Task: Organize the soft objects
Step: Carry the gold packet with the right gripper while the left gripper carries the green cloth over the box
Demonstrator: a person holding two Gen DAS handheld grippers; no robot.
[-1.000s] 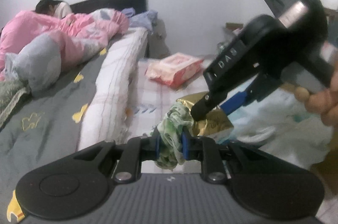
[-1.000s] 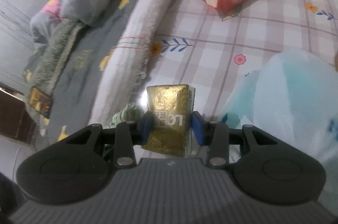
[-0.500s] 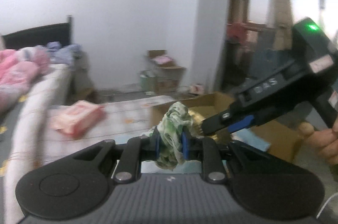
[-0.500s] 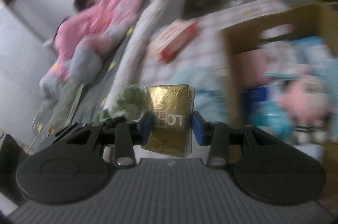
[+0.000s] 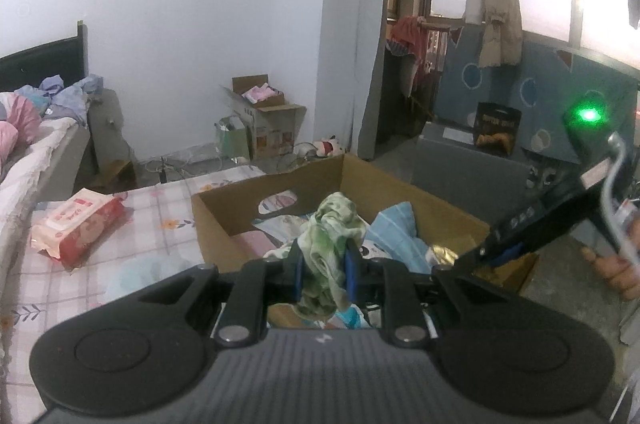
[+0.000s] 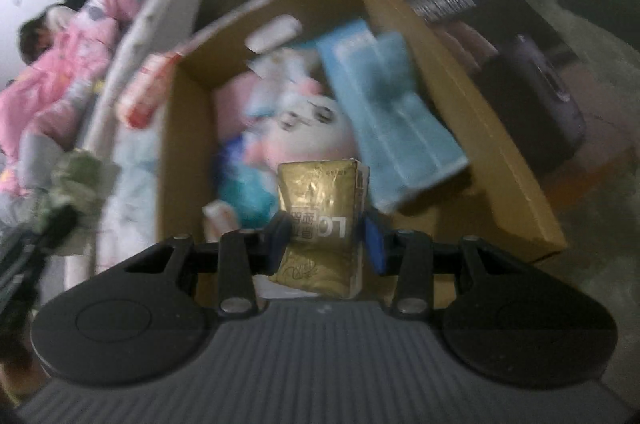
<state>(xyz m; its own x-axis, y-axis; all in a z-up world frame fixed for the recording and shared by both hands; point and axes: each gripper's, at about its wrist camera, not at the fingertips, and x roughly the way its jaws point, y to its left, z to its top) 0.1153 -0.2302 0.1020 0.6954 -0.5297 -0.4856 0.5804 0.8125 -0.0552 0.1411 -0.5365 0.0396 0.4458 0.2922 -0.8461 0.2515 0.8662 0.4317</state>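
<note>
My left gripper (image 5: 323, 274) is shut on a crumpled green and white cloth (image 5: 330, 244), held above the near edge of an open cardboard box (image 5: 212, 224). My right gripper (image 6: 326, 240) is shut on a gold tissue pack (image 6: 320, 220) and points down into the same cardboard box (image 6: 460, 95). In the left wrist view the right gripper (image 5: 476, 256) reaches in from the right, with gold foil (image 5: 442, 254) showing at its tip. Inside lie a white and pink plush toy (image 6: 316, 123) and a blue cloth (image 6: 396, 127). The green cloth (image 6: 76, 179) shows blurred at the left.
A red wet-wipes pack (image 5: 74, 224) lies on the checked sheet (image 5: 152, 224) left of the box. A person in pink (image 6: 60, 63) lies on the bed behind. More cardboard boxes (image 5: 264, 115) stand against the wall. A dark bag (image 6: 532, 103) sits on the floor right of the box.
Both grippers have swung from over the bed to the cardboard box, keeping their loads. The box and its contents have come into both views; the bed has slid to the left.
</note>
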